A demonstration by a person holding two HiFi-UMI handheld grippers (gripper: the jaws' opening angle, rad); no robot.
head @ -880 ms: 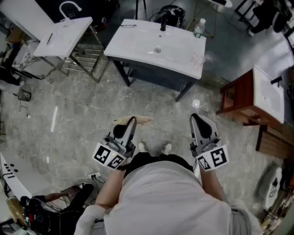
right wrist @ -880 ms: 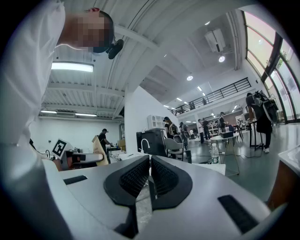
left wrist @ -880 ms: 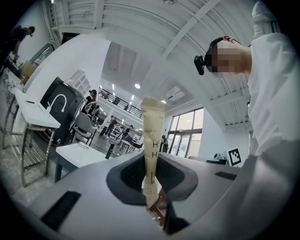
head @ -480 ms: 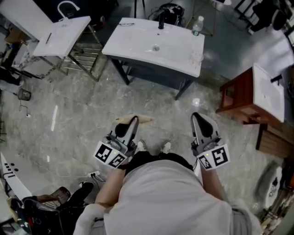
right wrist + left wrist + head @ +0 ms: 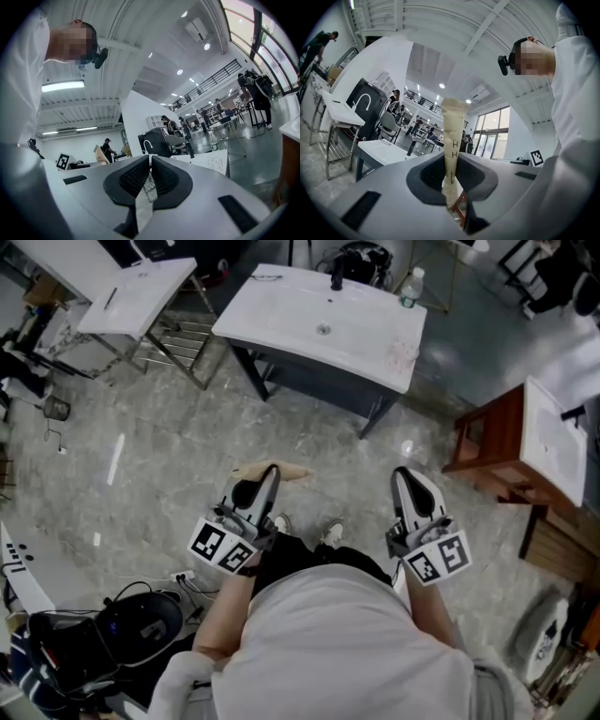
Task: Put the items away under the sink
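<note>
1. The left claw point(image 5: 451, 165) is clamped on a flat beige item point(image 5: 453, 133), which is gripped edge-on between the jaws and juts out past their tips.
2. The right claw point(image 5: 150, 165) is drawn almost together, with only a slit left between the jaws; whether anything thin is caught there cannot be told.
3. The sink point(image 5: 323, 326) is seen ahead of both claws, well apart from them.

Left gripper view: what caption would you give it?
Left gripper shut on a beige strip, white sink ahead.
</note>
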